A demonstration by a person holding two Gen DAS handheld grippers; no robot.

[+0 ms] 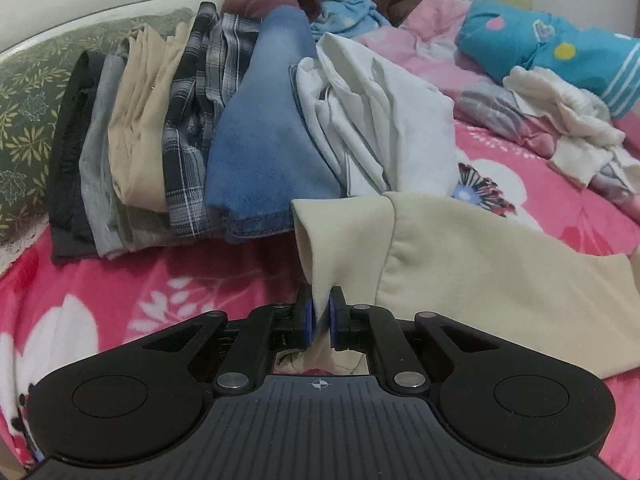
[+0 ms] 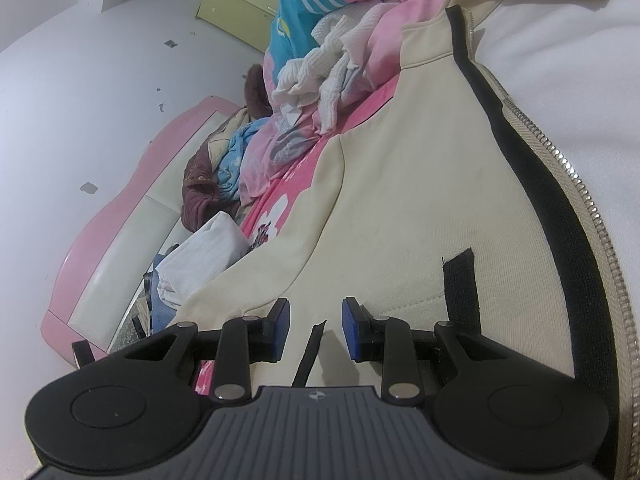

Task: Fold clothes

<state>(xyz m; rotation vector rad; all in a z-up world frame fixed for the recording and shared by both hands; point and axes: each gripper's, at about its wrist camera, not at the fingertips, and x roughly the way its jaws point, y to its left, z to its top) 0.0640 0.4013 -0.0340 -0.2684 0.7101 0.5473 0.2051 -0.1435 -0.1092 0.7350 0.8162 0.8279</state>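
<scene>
The left gripper (image 1: 321, 312) was clamped on the cuff of a cream zip-up jacket (image 1: 472, 268), its blue pads pinching the sleeve end above a pink floral bedspread (image 1: 120, 288). The jacket lay spread across the bed, its metal zipper (image 2: 560, 168) and black trim (image 2: 516, 148) running beside the right gripper (image 2: 314, 330), whose jaws stood apart over the jacket's hem, gripping nothing. Behind the sleeve, folded clothes (image 1: 192, 140) stood in a row against a green leaf-print pillow (image 1: 28, 112), with blue jeans (image 1: 268, 136) beside a white garment (image 1: 380, 120).
</scene>
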